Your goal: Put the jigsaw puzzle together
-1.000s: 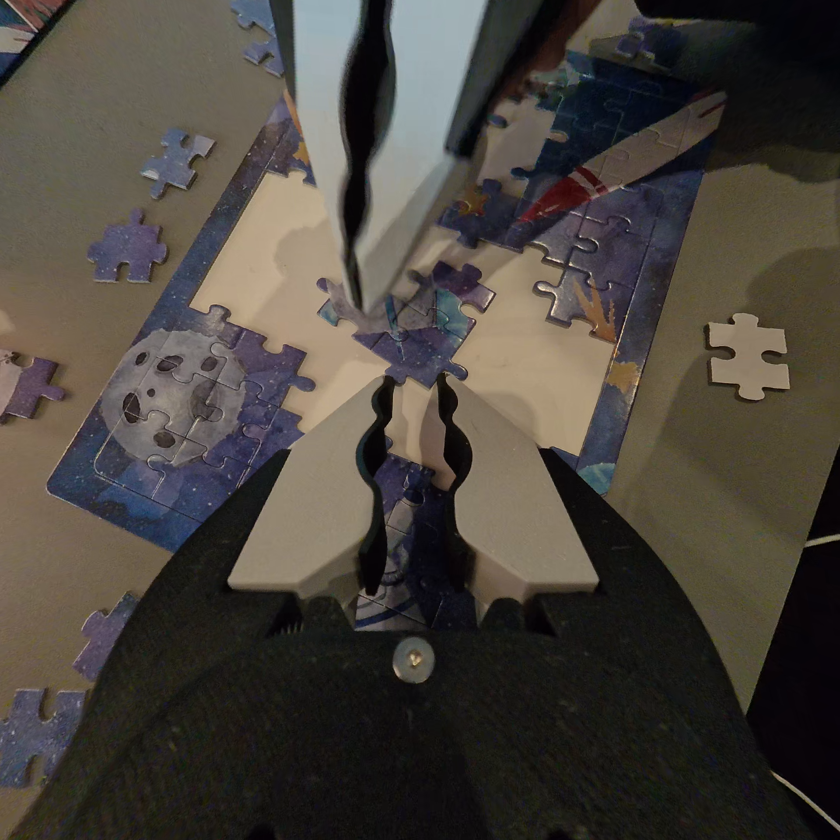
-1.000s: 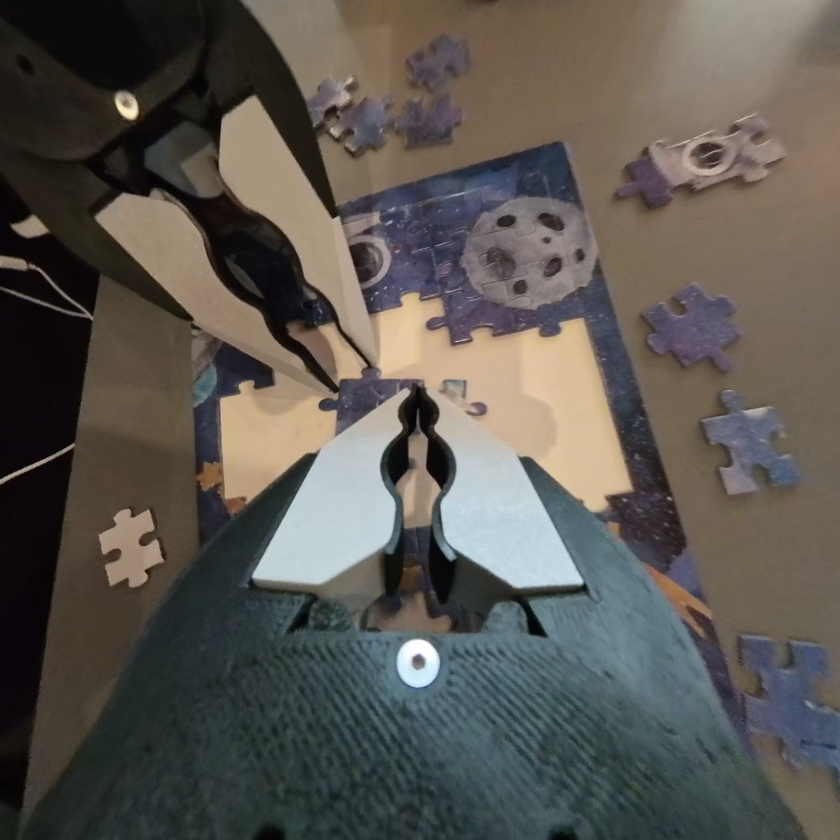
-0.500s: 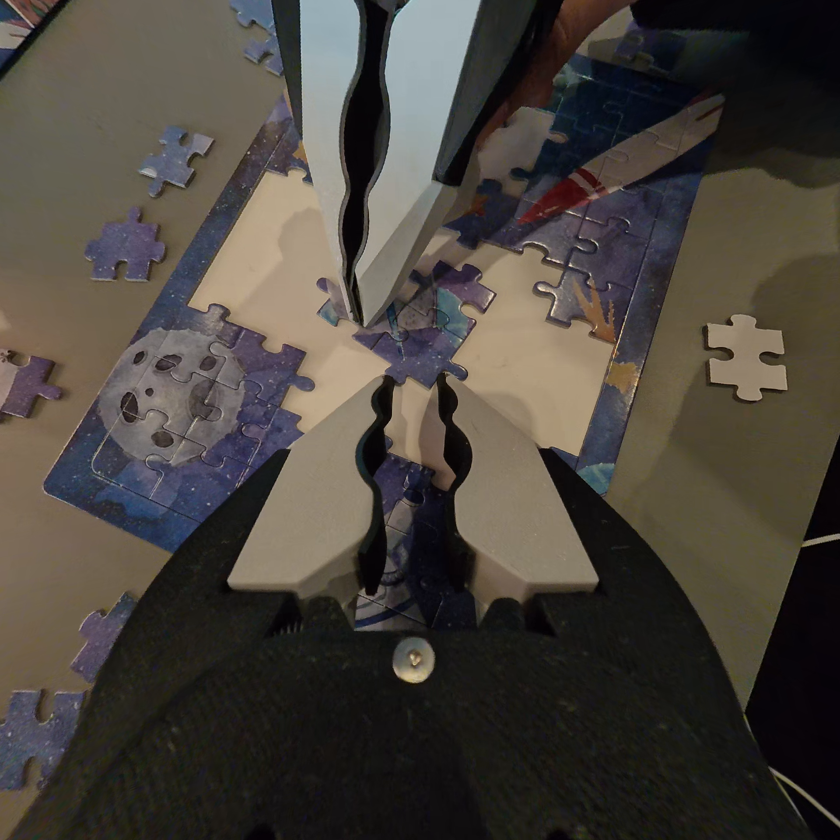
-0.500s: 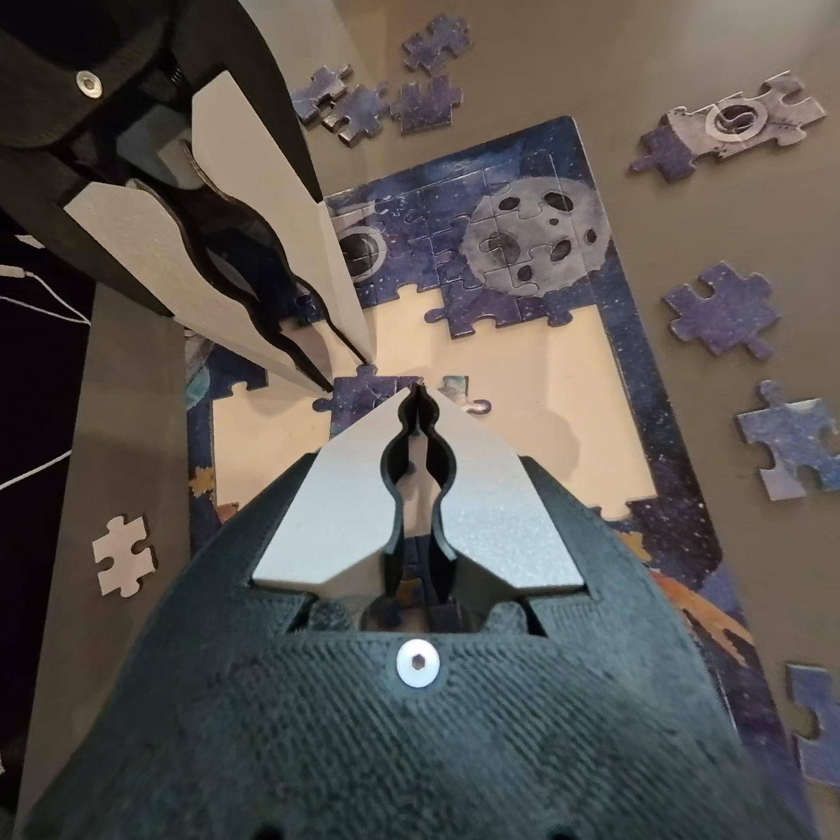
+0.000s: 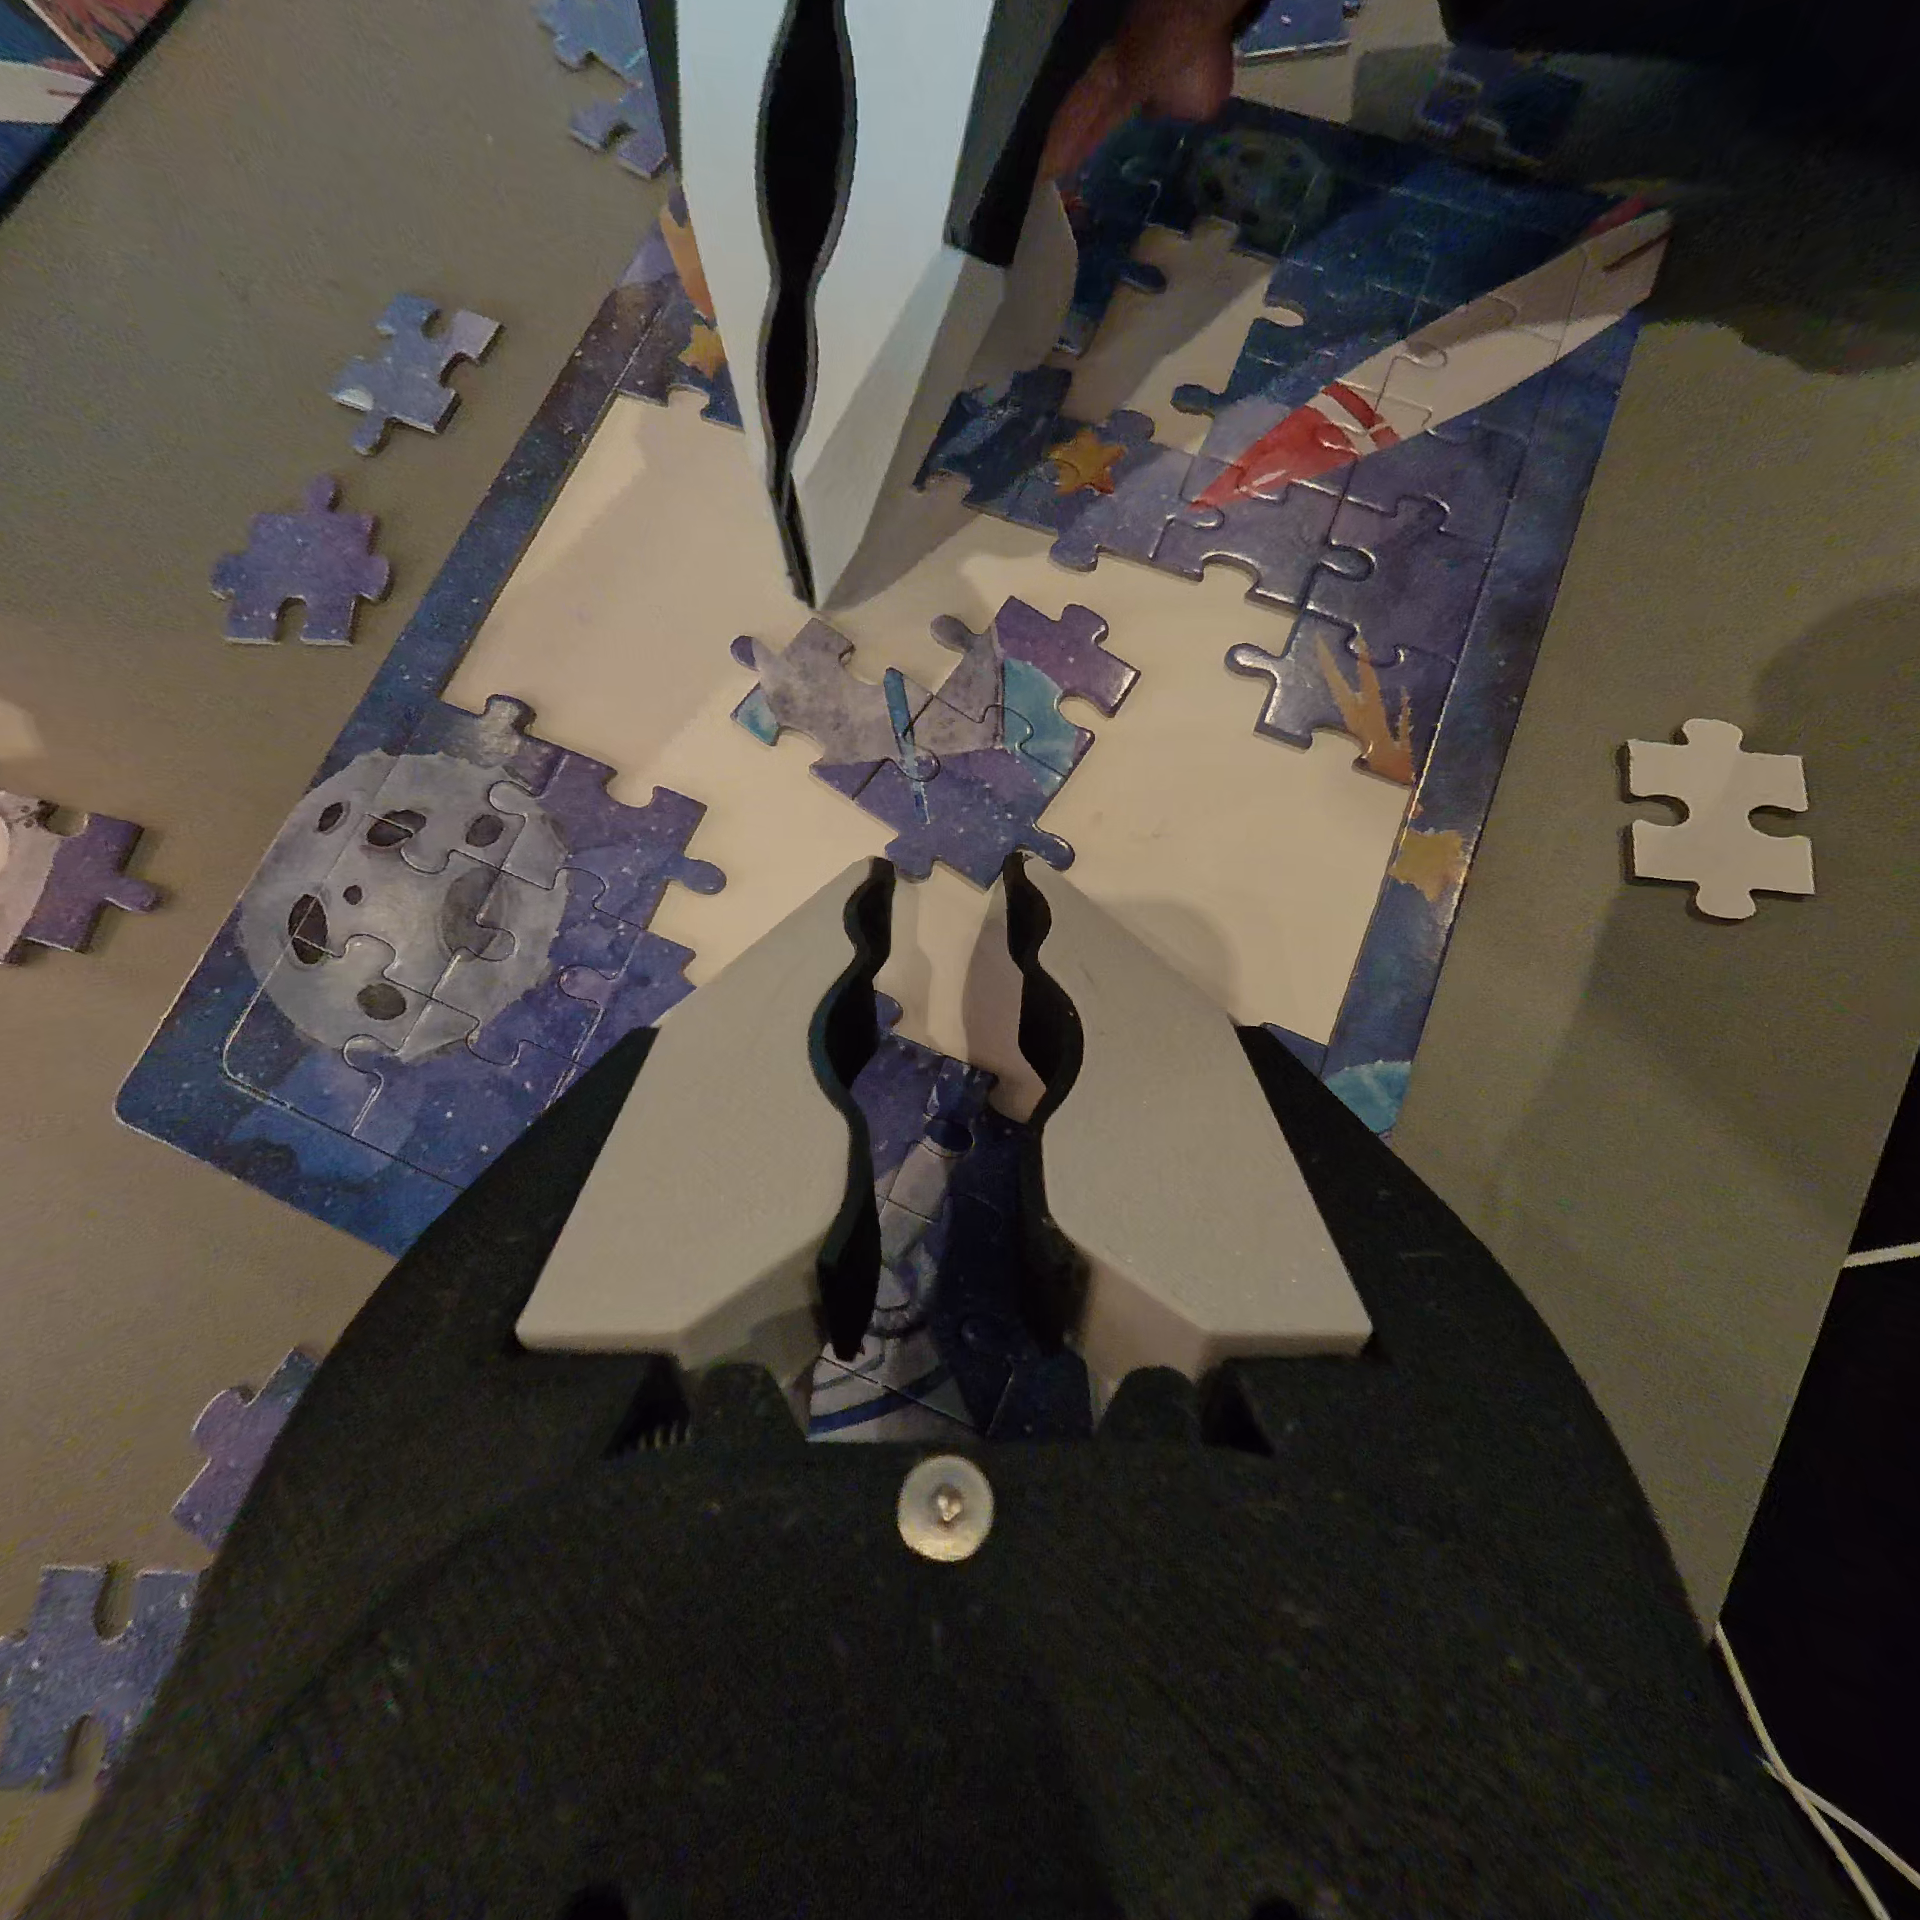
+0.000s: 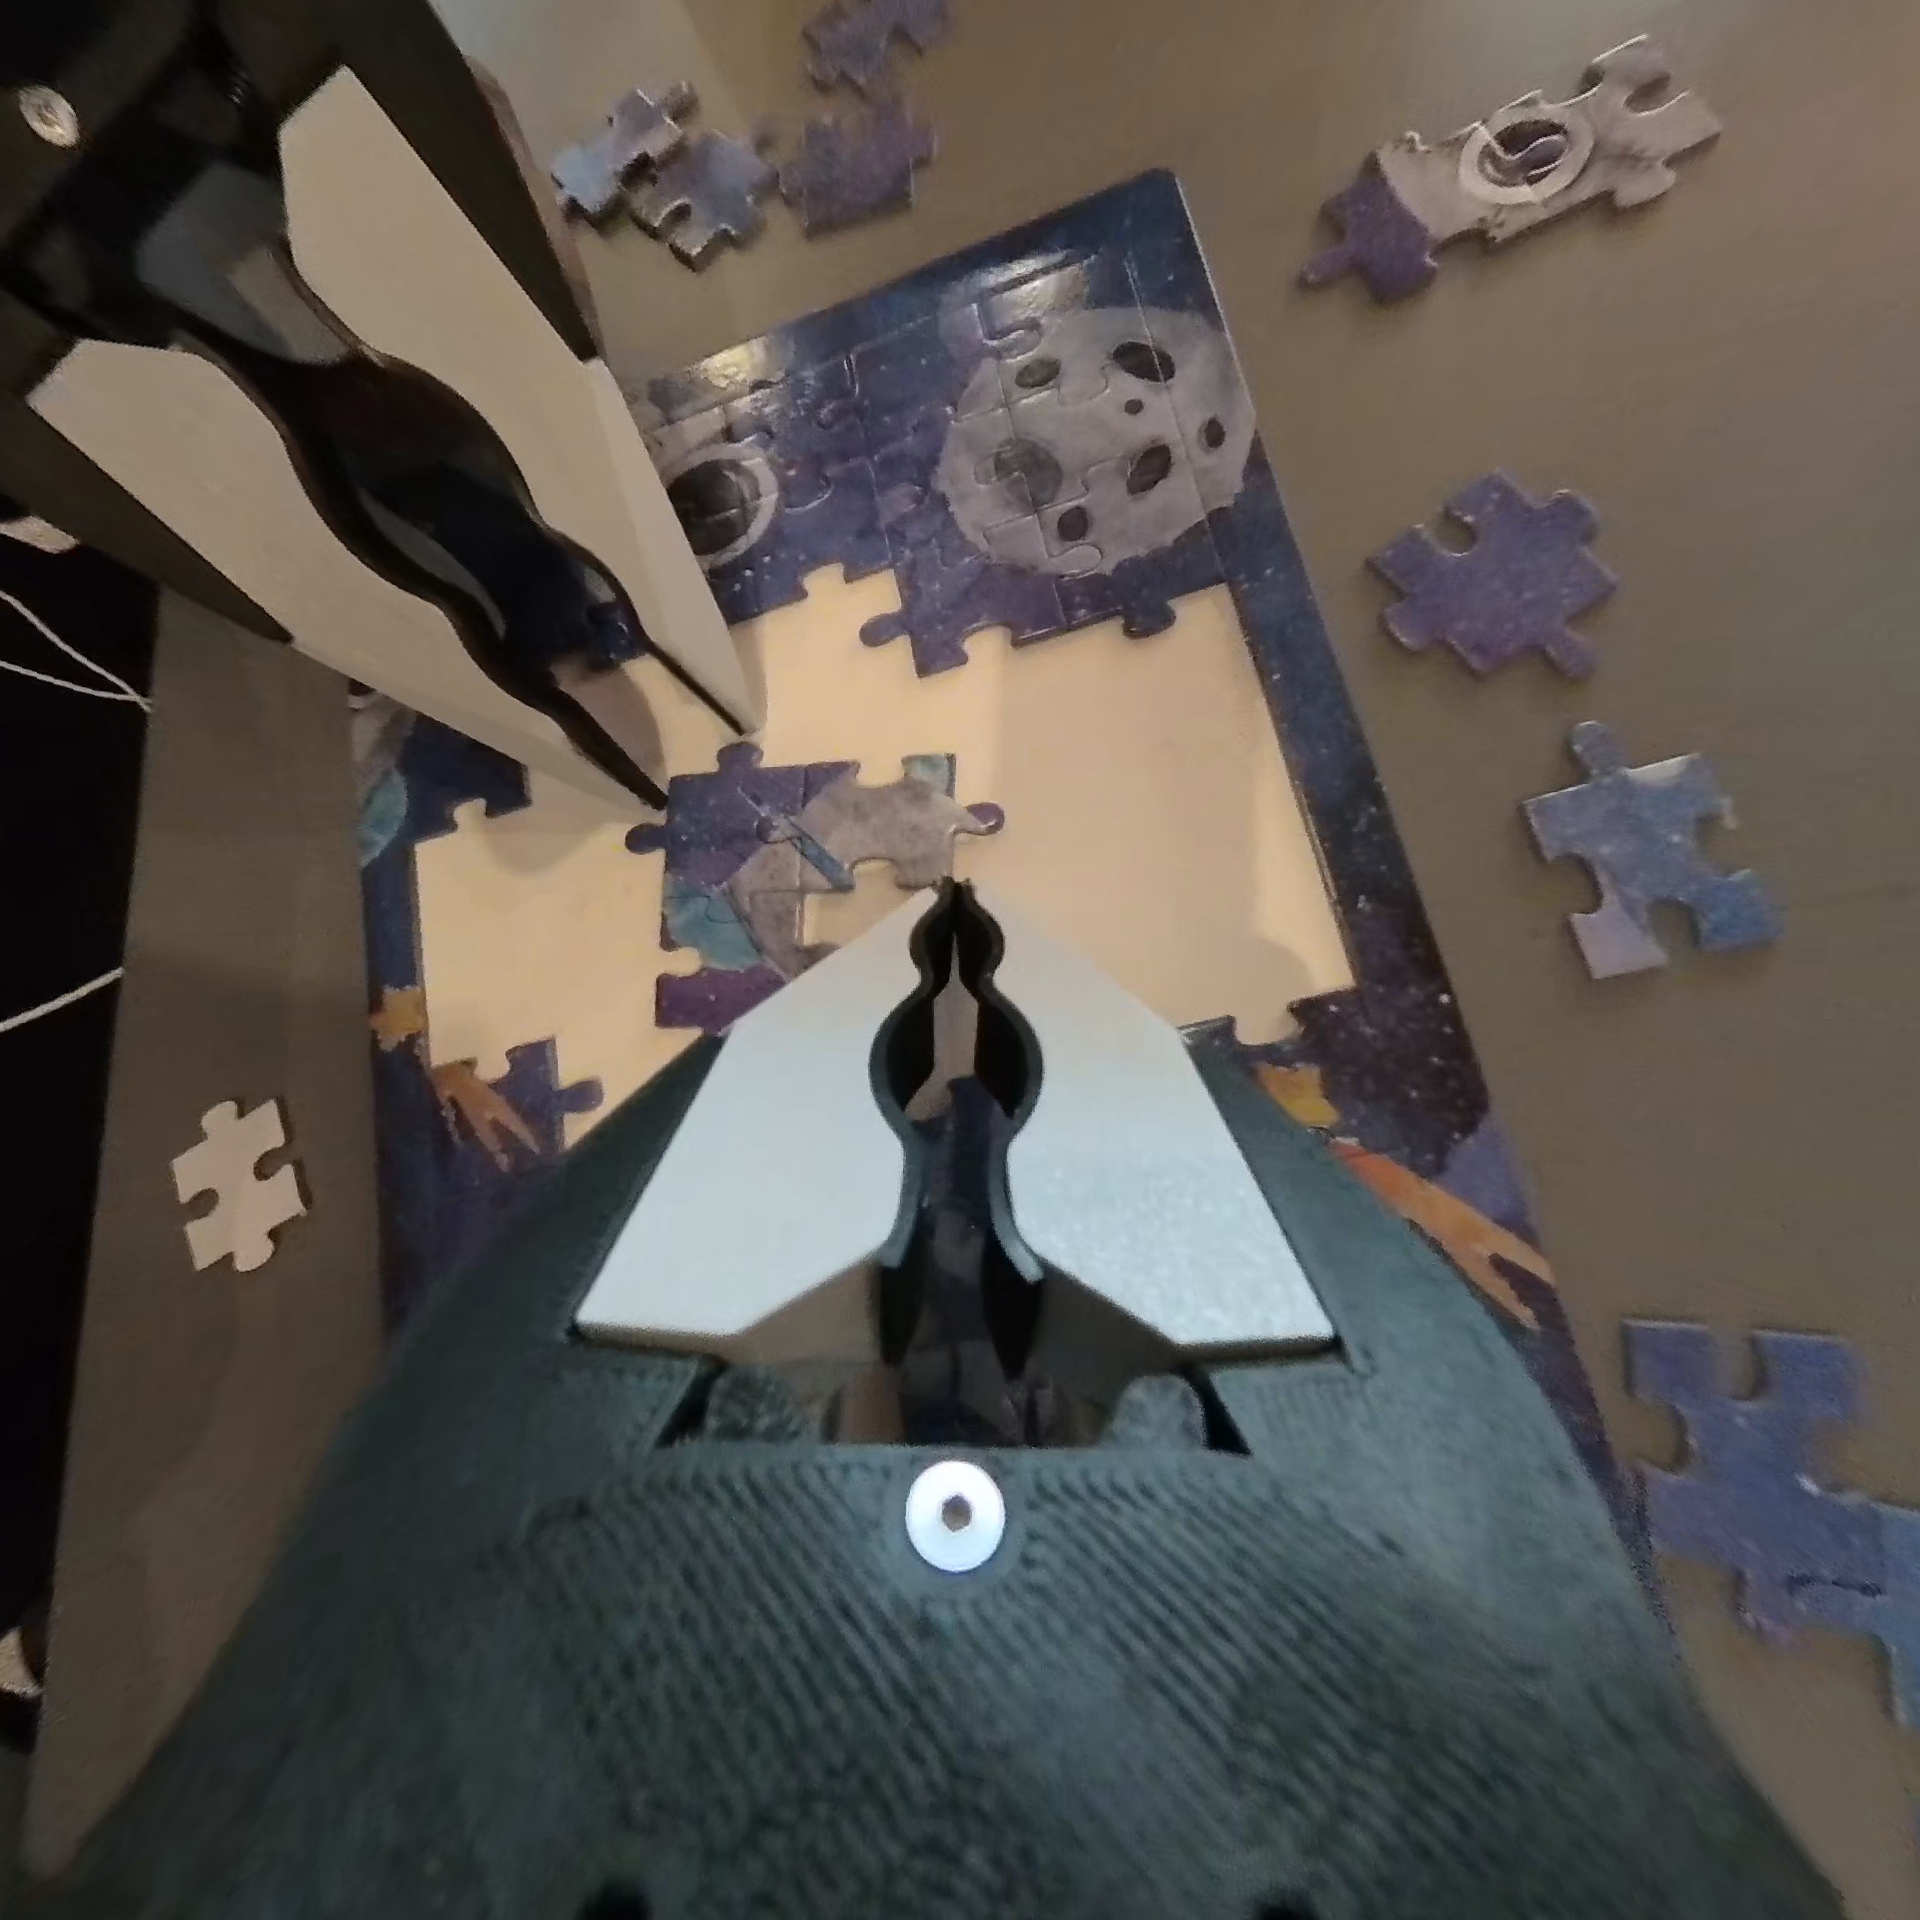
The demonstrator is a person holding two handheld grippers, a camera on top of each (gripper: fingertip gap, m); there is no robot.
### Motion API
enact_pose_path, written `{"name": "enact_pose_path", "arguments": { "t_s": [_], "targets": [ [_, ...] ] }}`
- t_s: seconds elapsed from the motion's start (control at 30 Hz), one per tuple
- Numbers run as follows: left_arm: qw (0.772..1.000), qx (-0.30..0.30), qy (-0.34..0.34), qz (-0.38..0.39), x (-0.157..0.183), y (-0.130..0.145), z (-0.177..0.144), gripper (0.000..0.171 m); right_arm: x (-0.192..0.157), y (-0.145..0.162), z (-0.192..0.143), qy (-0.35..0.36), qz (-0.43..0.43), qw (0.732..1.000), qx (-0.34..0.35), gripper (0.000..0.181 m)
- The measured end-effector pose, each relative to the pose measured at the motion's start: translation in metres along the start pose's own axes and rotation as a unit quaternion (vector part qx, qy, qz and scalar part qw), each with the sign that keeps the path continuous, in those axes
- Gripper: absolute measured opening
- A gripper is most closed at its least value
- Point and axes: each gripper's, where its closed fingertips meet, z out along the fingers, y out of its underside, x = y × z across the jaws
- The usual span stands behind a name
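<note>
The puzzle board [image 5: 1164, 862] has a blue frame and a bare cream middle. A moon section [image 5: 405, 894] and a rocket section [image 5: 1351, 436] are fitted in it. A small cluster of joined pieces [image 5: 914, 727] lies loose on the cream middle. My left gripper [image 5: 948, 868] is open and empty, its tips at the cluster's near edge. My right gripper [image 6: 951, 888] is shut and empty, its tip just off the cluster's [image 6: 810, 842] grey piece. In the left wrist view it [image 5: 805, 592] comes down from above. In the right wrist view the left gripper [image 6: 698, 764] stands at the cluster's far corner.
Loose blue pieces lie on the grey table left of the board [image 5: 301, 566] [image 5: 416, 369] and near the bottom left [image 5: 83, 1662]. A white face-down piece [image 5: 1720, 821] lies to the right. A joined grey pair [image 6: 1507, 166] lies beyond the board. The table's edge and a white cable [image 5: 1818, 1818] are at the right. Tip to tip, the grippers are about 7 centimetres apart. Both grippers' tips are roughly 9 centimetres from the moon section [image 5: 405, 894]. Look for it in the right wrist view [image 6: 1090, 437] too.
My right gripper, still shut, has lifted and drawn back off the cluster's grey piece. The left gripper and the cluster have stayed where they were.
</note>
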Motion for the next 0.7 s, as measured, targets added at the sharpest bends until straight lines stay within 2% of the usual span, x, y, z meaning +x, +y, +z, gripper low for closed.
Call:
{"name": "enact_pose_path", "arguments": {
  "t_s": [0.7],
  "targets": [
    [1.0, 0.003, 0.016, 0.021, 0.0079, -0.0005, -0.0006, 0.019, -0.0008, -0.0081, 0.0084, 0.033, -0.035, 0.999, 0.009, 0.0]
  ]
}}
